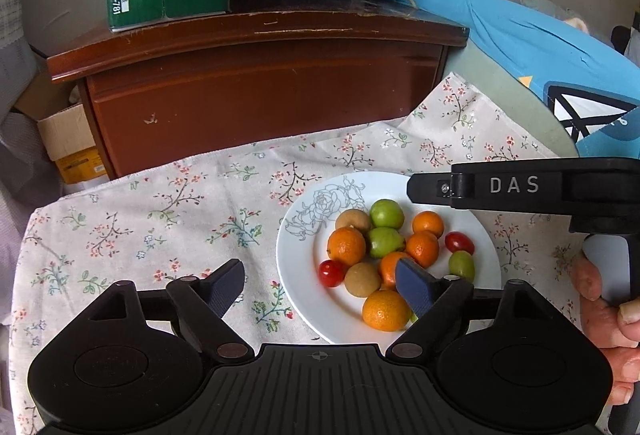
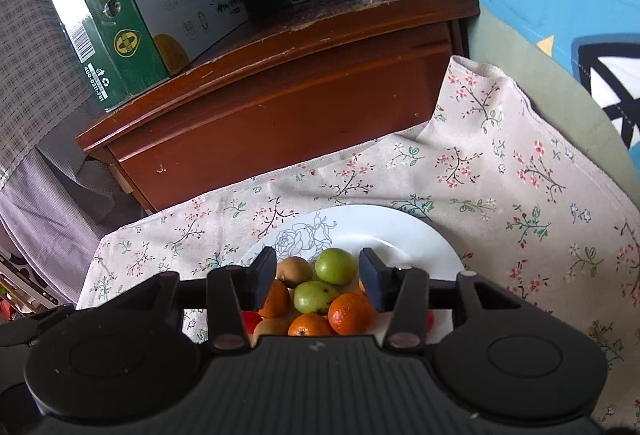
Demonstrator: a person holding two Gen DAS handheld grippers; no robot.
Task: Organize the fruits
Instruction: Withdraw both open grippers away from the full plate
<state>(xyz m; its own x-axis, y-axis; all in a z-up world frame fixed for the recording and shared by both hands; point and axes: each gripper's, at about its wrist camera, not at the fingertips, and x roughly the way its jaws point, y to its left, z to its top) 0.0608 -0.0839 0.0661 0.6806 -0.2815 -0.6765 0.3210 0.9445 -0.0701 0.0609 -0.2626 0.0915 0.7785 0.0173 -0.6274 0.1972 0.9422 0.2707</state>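
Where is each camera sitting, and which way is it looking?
Left wrist: sits on the left gripper, looking forward and down over the flowered cloth at the plate of fruit; shows its own open fingers, the right gripper and the person's right hand.
Right wrist: sits on the right gripper, right above the plate, looking toward the wooden cabinet; shows only its own open fingers.
Shared: plate, fruit, cloth, cabinet, milk boxes.
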